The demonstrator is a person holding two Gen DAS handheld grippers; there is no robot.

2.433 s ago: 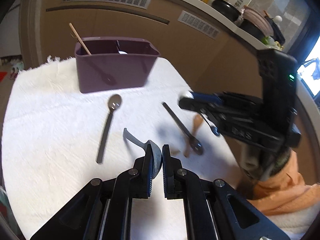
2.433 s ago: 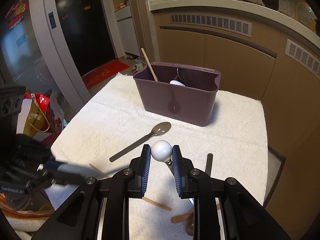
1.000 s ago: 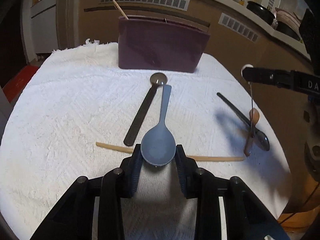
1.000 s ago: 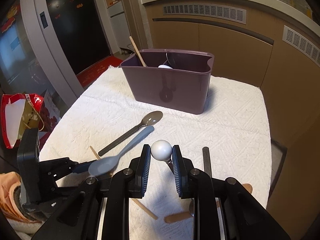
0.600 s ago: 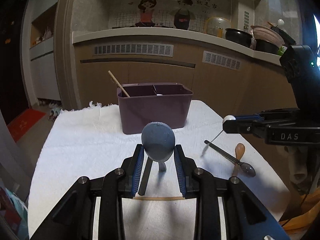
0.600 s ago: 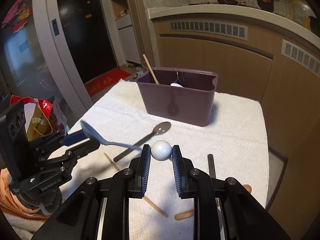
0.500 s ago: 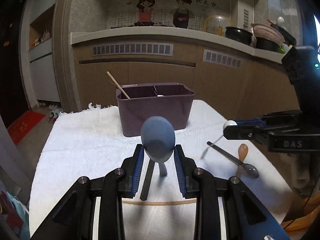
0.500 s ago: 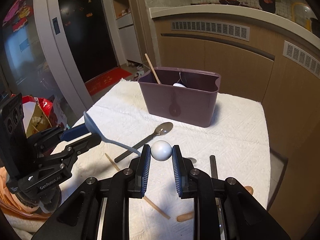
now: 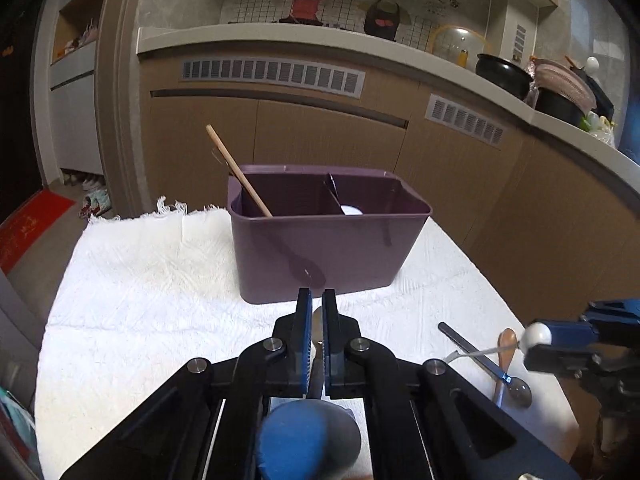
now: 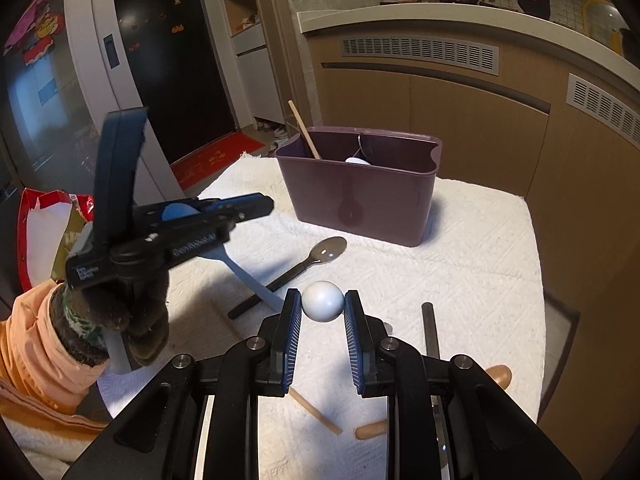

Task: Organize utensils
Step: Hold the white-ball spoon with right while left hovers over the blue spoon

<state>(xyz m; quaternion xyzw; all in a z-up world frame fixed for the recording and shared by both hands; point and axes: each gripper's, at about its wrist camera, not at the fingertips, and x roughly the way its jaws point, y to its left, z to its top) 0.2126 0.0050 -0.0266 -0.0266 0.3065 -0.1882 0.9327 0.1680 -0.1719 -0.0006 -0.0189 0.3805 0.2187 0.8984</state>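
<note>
My left gripper (image 9: 317, 294) hangs in front of the purple caddy (image 9: 320, 248), above the towel. Its jaws are closing to a narrow slit on the neck of the blue spoon (image 9: 308, 440). The spoon's bowl sits behind the fingers, close to the camera. In the right wrist view the left gripper (image 10: 266, 202) is at the left, and the blue spoon's handle (image 10: 252, 280) hangs down from it. My right gripper (image 10: 322, 296) is shut on the white ball end of a thin metal utensil (image 9: 536, 334).
The caddy (image 10: 360, 196) holds a wooden chopstick (image 9: 236, 172) and a white-ball utensil (image 9: 351, 210). On the white towel (image 9: 140, 280) lie a black-handled metal spoon (image 10: 304, 264), another dark spoon (image 9: 480, 360), a wooden spoon (image 9: 506, 344) and a chopstick (image 10: 316, 410). Cabinets stand behind.
The left gripper rose and came nearer the caddy. The blue spoon slid back, so its bowl is now behind the fingers, and the jaws drew together. The right gripper stayed put.
</note>
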